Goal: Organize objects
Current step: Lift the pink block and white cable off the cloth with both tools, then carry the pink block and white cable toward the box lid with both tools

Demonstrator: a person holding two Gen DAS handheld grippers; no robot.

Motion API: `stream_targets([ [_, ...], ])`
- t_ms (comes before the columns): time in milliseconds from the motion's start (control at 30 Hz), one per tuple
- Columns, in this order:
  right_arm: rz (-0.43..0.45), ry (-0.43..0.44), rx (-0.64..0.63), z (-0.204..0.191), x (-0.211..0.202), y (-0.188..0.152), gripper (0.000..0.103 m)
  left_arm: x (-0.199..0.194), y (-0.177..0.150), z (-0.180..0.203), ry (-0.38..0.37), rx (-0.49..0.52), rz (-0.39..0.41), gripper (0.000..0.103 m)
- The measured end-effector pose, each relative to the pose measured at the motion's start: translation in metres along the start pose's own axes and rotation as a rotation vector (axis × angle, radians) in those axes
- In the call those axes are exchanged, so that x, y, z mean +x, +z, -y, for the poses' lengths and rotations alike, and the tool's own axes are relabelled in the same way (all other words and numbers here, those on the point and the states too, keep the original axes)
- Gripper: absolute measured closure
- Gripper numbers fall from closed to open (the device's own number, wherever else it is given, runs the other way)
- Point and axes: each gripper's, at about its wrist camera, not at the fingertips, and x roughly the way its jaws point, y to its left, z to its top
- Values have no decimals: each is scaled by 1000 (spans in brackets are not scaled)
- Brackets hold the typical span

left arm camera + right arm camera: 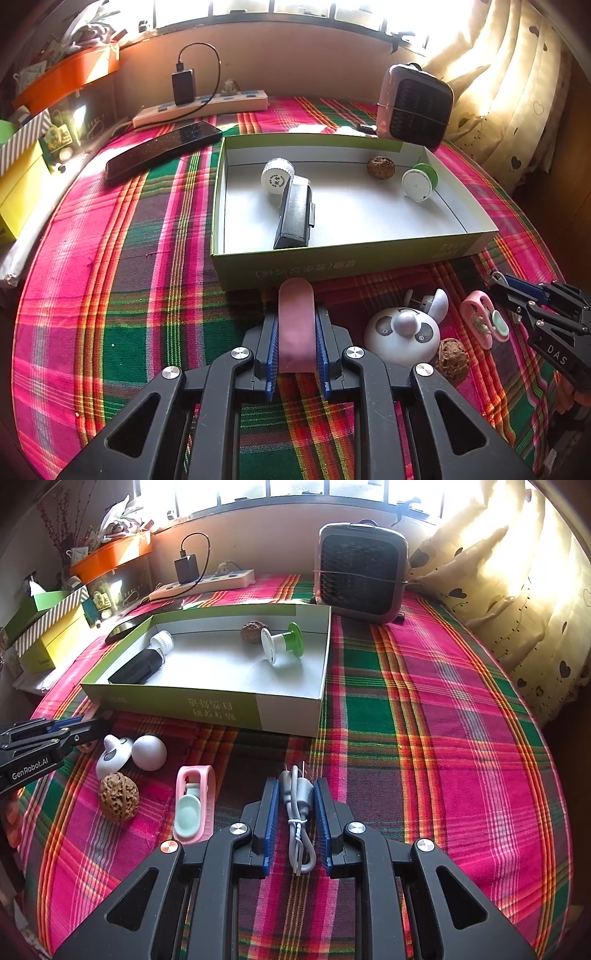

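Pink and waxy-looking, the eraser-like block [296, 325] sits clamped between the blue pads of the left hand-held gripper [296, 317], its long axis running straight along the fingers and its rounded end pointing at the near wall of the green cardboard box [332, 267], which lies directly ahead and very close. That is the relation the next move seems to turn on: the block probably has to rise over that wall before being released inside, where a white bottle [277, 176], a black case [295, 218], a green-and-white spool [419, 182] and a walnut [380, 167] already lie. The right hand-held gripper [295, 801] is narrowed around a grey bundled cable [295, 812] whose plug prongs face forward; whether the pads actually pinch it I cannot quite tell, though it looks held. The box is ahead and to its left, farther off than from the left one. On the plaid cloth of the bench [443, 738] wait a panda-faced fan [404, 334], a second walnut [119, 796] and a pink clip [194, 805], all near the right side of the left gripper.
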Motion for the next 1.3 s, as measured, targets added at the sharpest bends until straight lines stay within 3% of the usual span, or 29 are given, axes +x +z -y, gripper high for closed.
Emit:
stream_targets([
  [1200, 89, 44, 15, 1, -29, 14, 83, -28, 11, 12, -18, 32, 59, 87],
  [1267, 99, 48, 14, 1, -32, 18, 86, -29, 13, 12, -24, 30, 59, 87],
  [1300, 103, 50, 11, 0, -33, 20, 93, -29, 14, 11, -26, 28, 58, 87],
])
